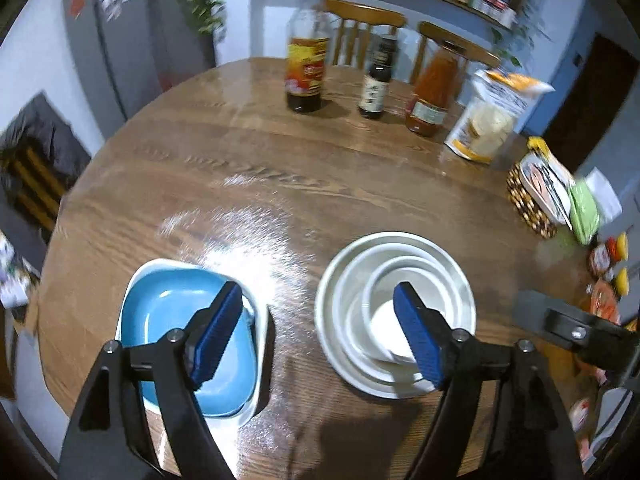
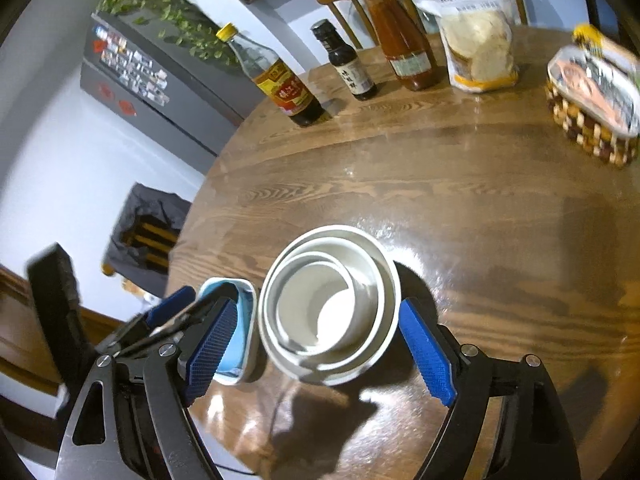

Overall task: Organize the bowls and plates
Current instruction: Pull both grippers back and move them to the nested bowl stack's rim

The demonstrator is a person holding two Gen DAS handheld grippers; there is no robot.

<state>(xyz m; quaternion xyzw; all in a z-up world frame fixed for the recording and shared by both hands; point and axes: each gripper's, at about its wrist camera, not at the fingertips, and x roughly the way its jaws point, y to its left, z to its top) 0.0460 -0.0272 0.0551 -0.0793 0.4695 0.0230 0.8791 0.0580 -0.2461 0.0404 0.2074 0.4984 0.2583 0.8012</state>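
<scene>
A blue square plate [image 1: 168, 304] lies inside a white square dish [image 1: 160, 266] at the near left of the round wooden table [image 1: 280, 160]. To its right stands a stack of white round bowls [image 1: 400, 248] nested on a white plate. My left gripper [image 1: 320, 320] is open above the bare wood between the two stacks, holding nothing. In the right wrist view the nested white bowls [image 2: 328, 300] sit between the wide-spread blue pads of my right gripper [image 2: 320, 348], which is open and clear of their rims. The blue plate [image 2: 242, 320] shows just left of them.
At the far side stand a large dark sauce bottle [image 1: 304, 64], a small black bottle [image 1: 376, 80], an orange sauce bottle [image 1: 432, 96] and a snack bag [image 1: 488, 120]. A woven basket [image 1: 536, 196] with packets sits at the right edge. Wooden chairs [image 1: 364, 24] stand behind.
</scene>
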